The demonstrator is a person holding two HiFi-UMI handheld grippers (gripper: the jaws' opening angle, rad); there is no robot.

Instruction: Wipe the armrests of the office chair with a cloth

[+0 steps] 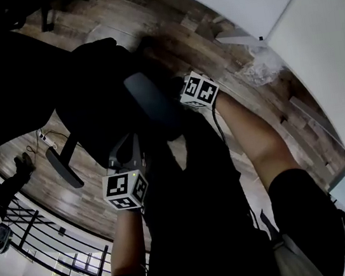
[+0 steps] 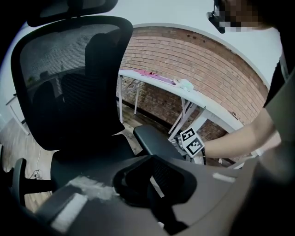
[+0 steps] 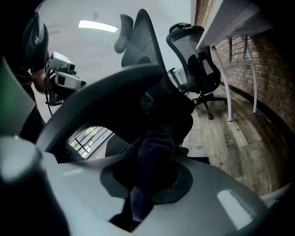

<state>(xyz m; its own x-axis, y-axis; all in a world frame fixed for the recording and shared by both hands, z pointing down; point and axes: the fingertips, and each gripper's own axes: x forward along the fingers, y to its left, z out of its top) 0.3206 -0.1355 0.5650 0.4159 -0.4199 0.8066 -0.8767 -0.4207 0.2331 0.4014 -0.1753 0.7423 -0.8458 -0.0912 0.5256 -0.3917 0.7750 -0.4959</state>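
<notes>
The dark navy cloth point(image 3: 154, 147) is bunched in the right gripper point(image 3: 147, 177), whose jaws are closed on it so that a tail hangs down between them. The wad presses up against the dark grey padded armrest point(image 1: 151, 105) of the black mesh-backed office chair point(image 2: 69, 92). In the head view this gripper sits at the far end of that pad, so the wipe of this armrest looks under way, though no picture shows how much of the pad has been covered. The second grey armrest point(image 1: 63, 168), on the other side of the seat, has nothing touching it and, by my reading, is left to do. The left gripper point(image 2: 156, 184) hovers over the seat edge just beside the first armrest, its jaws drawn together with nothing visible between them, so it seems to be only standing by. Around the chair lies a brown wood-plank floor point(image 3: 239, 133). A long white desk on metal legs point(image 2: 184, 90) runs along a red brick wall point(image 2: 207, 60), and another black office chair point(image 3: 196, 60) is parked by the desk, well apart. A black metal railing point(image 1: 39, 231) shows behind the person. The chair's own seat and backrest lie between the cloth and the second armrest, so reaching it calls for going across or around them.
</notes>
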